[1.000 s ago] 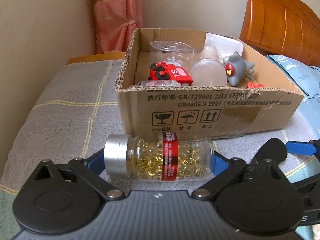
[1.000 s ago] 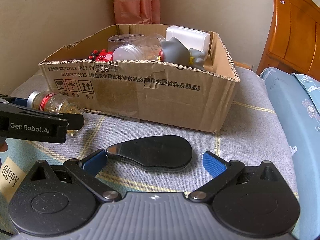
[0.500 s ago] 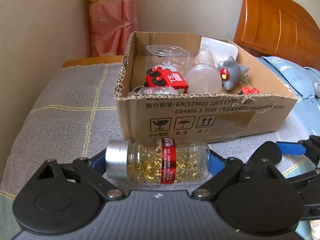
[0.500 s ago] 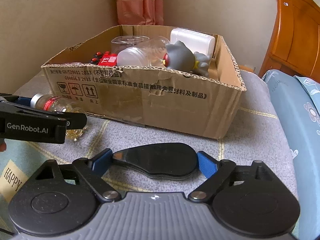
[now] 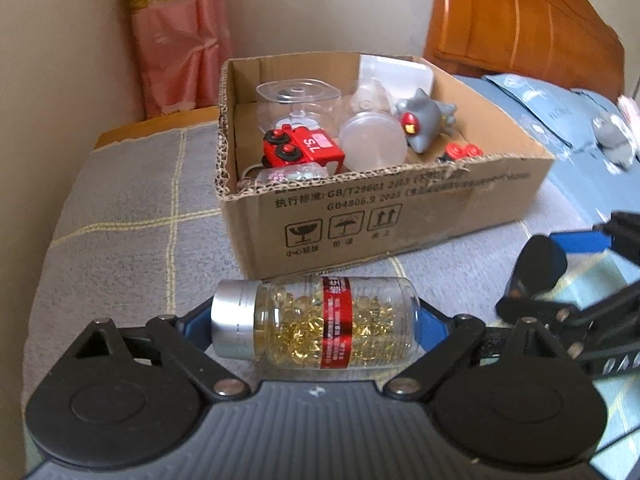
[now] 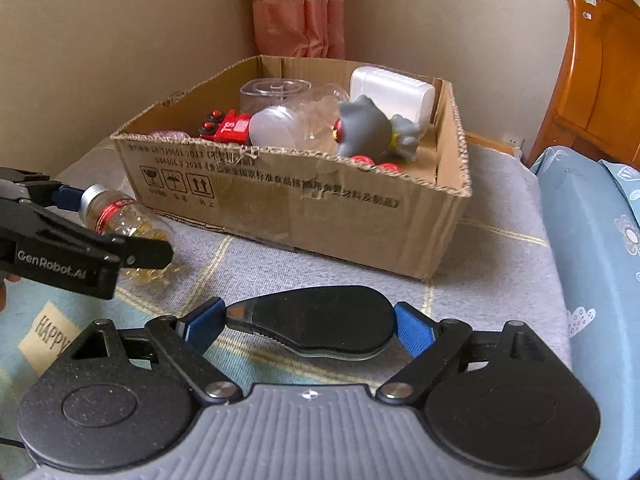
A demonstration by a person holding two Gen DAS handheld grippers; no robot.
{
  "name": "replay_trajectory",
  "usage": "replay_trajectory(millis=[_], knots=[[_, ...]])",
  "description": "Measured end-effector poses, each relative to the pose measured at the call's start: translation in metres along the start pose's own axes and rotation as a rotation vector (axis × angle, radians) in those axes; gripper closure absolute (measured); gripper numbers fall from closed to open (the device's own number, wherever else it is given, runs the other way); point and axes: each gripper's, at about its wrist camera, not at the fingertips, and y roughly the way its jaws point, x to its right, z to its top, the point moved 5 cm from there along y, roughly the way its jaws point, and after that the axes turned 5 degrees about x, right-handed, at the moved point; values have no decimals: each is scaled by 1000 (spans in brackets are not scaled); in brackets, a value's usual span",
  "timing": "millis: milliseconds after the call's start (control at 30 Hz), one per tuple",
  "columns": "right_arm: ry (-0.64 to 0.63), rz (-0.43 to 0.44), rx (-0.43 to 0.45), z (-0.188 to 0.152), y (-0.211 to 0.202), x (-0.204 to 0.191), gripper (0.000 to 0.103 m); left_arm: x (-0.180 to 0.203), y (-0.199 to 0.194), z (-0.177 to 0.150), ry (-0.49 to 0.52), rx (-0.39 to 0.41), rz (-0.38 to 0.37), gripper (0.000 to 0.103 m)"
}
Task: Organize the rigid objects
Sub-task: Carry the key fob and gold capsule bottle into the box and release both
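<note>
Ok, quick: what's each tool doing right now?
Left tool: closed on the capsule bottle, end to end.
Right tool: closed on the flat black case.

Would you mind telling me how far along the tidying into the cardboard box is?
Done: a red toy truck, grey shark toy and clear containers lie in the cardboard box. In hand: left gripper clamps the capsule bottle; right gripper clamps the flat black case. Left: boxing both.
</note>
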Motion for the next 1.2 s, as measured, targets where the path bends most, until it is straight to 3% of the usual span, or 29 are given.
replay_trajectory(millis=[333,700,900,1200], knots=[[-30,42,38,29,-41,9,10,-6,-36,15,77,-25,-70,9],[-56,50,137,98,-37,0,10,-12,-66,56,131,50,-71,9],[-18,52,90,117,-4,-1,10,-20,-66,79,143,86,-34,9],[60,86,4,109,32,-6,9,-25,-50,104,142,79,-20,9]])
